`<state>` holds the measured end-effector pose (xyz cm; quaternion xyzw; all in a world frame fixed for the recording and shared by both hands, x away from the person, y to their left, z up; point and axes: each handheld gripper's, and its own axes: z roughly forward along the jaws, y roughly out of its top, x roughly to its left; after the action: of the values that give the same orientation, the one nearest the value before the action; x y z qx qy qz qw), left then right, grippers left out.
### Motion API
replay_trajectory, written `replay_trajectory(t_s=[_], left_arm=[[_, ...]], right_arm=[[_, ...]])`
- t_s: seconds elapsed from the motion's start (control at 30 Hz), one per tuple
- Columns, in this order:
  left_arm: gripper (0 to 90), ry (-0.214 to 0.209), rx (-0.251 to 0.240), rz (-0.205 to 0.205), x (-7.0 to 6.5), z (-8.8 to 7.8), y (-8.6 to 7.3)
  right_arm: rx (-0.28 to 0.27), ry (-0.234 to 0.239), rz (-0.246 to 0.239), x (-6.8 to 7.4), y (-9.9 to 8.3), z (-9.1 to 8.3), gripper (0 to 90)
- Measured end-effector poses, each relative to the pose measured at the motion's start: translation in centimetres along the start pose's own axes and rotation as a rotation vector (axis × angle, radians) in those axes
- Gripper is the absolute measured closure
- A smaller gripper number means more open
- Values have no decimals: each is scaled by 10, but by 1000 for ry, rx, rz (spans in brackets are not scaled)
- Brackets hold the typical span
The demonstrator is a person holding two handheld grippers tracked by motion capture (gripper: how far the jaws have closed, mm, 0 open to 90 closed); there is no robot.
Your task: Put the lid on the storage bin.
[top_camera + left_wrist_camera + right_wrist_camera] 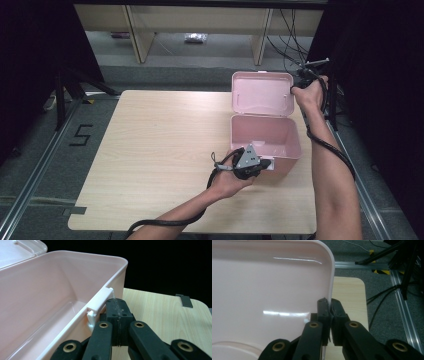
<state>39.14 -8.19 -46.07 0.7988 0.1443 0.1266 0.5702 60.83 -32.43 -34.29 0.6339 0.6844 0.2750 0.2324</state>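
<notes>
High view shows a pink box (265,137) standing near the right edge of the table (160,150), toward the near right corner, with its lid (262,94) swung up and back. The left gripper (260,164) sits at the box's front wall; in the left gripper view its jaws are closed tight on the small white latch tab (100,305) at the front rim, so that hand looks to be steadying the box. The right gripper (299,80) is up at the lid's right edge, and in the right gripper view its jaws are pinched nearly together on the thin lid rim (331,277). I'd judge the lid is being held open or about to be swung. The grip on that rim is narrow, right at the edge, so a sideways pull could let the lid slip free and drop shut. The box seems empty and light; if the left hand tugs on the tab while the right swings the lid, the box could tip or slide toward the table's edge, or the tab could bend.
</notes>
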Motion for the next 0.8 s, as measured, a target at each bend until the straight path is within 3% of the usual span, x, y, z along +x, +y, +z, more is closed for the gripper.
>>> replay_trajectory(t_s=[0.03, 0.1, 0.17, 0.3, 0.4, 0.43, 0.7, 0.77, 0.8], left_arm=[[897, 6, -4, 8, 1, 0, 0], [897, 4, -7, 16, 1, 0, 1], [897, 1, -7, 15, 2, 1, 1], [897, 0, -5, 14, 2, 1, 1], [897, -1, 3, -1, 1, 0, 1], [897, 1, 4, -3, 1, 0, 1], [897, 3, 7, -3, 1, 1, 1], [897, 17, 7, -1, 2, 0, 1], [897, 12, 6, 1, 2, 0, 1]], right_arm=[[3, 5, 23, 1, 0, -1, 886], [-4, 3, -3, 0, 0, -2, 886], [3, 11, 21, 2, 0, -5, 887], [-26, 4, -20, 0, -1, -6, 887], [-31, 8, -16, 1, -1, -9, 887], [-29, 9, 10, 3, -2, -10, 888], [-68, 18, -15, 2, -5, -17, 891], [-72, 30, 11, 3, -6, -19, 893], [-77, 26, -18, 0, -6, -19, 893]])
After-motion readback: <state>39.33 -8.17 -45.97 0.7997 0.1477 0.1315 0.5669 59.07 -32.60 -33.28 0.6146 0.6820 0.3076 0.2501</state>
